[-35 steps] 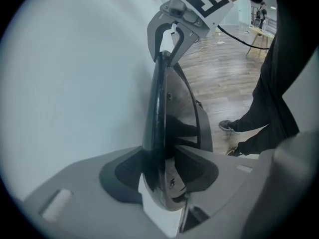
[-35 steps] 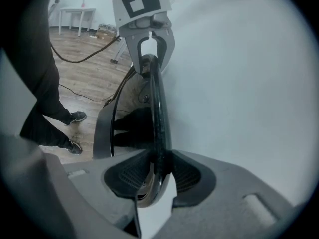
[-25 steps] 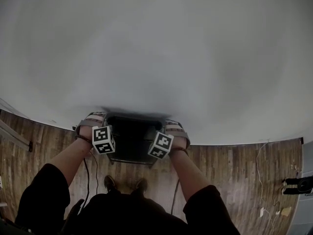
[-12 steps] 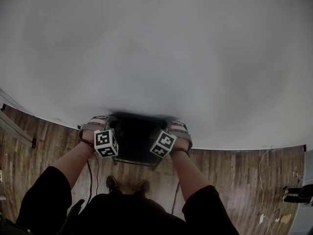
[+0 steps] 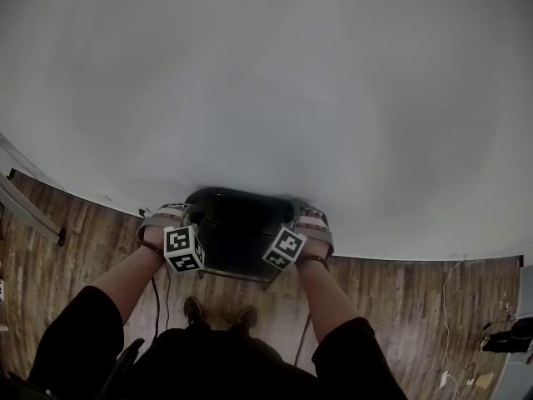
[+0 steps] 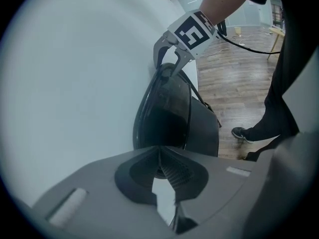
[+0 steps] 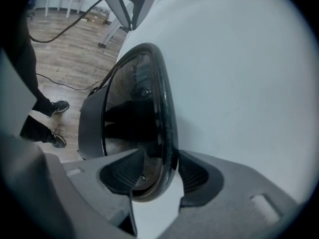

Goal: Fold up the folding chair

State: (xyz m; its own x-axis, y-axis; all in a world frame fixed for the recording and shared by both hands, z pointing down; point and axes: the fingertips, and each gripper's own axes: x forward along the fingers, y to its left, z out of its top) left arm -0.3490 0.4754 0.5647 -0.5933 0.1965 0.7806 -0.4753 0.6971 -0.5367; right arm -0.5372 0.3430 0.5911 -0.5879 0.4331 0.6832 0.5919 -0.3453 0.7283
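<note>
The black folding chair [image 5: 237, 233] stands against the white wall, and both hands are at the top corners of its backrest. In the left gripper view, my left gripper [image 6: 162, 171] is shut, pad against pad, just short of the backrest rim [image 6: 149, 103], with nothing seen between the pads. My right gripper [image 7: 157, 172] straddles the rim [image 7: 167, 128] at the other corner. Its jaws have just been opening, and gaps show between its pads and the rim. Each gripper shows in the other's view: the right gripper [image 6: 172, 66] at the far corner, the left gripper [image 7: 130, 6] at the top.
The white wall [image 5: 266, 82] is directly behind the chair. The person's shoes [image 5: 218, 313] stand on the wooden floor [image 5: 391, 298] in front of the seat. Cables [image 5: 155, 307] trail beside them. A metal frame [image 5: 29, 211] lies at the far left, and plugs at the far right.
The chair and both hands now sit a little lower in the head view, and more of the backrest's rounded top shows. The left marker cube has shifted slightly right.
</note>
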